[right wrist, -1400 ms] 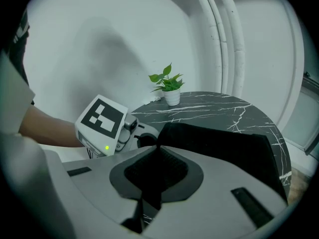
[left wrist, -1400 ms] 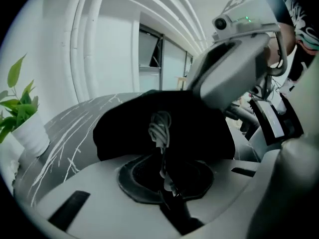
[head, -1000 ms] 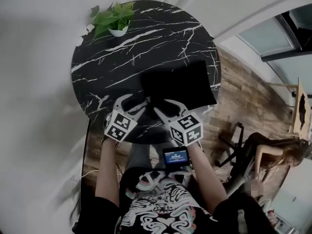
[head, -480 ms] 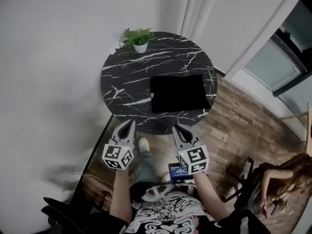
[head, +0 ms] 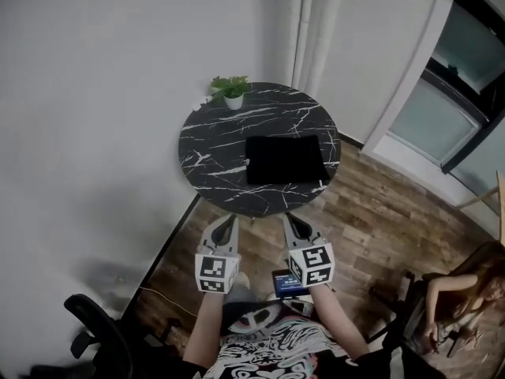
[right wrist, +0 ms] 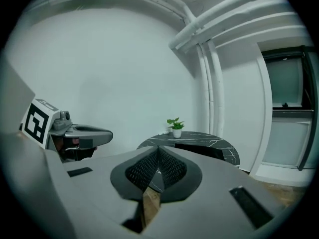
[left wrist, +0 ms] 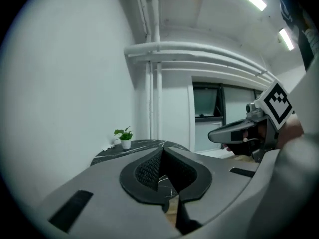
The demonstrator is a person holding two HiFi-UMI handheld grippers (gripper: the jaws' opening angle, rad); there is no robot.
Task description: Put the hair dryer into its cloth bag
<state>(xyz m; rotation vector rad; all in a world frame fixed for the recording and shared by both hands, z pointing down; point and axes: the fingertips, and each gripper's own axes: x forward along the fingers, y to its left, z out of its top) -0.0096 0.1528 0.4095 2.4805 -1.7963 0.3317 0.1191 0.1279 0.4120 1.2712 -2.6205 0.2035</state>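
The black cloth bag [head: 286, 159] lies on the marble tabletop [head: 213, 152] with no hair dryer in sight, so it is probably already inside. The left claw [head: 228, 223] is closed and empty, and the right claw [head: 292, 221] has just closed on nothing. Both are held well back, so the task looks finished.

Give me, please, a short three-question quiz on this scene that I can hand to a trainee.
1. Where does the potted plant stand? A: at the round table's far edge. B: on the floor. C: on a chair.
2. How do the jaws of the left gripper and the right gripper stand, and is anything between them?
3. True or false: the black cloth bag hangs from the right gripper.
Key: 1 A. 2 Shut, with nothing between them. 3 False: the black cloth bag lies flat on the round table, clear of both grippers.
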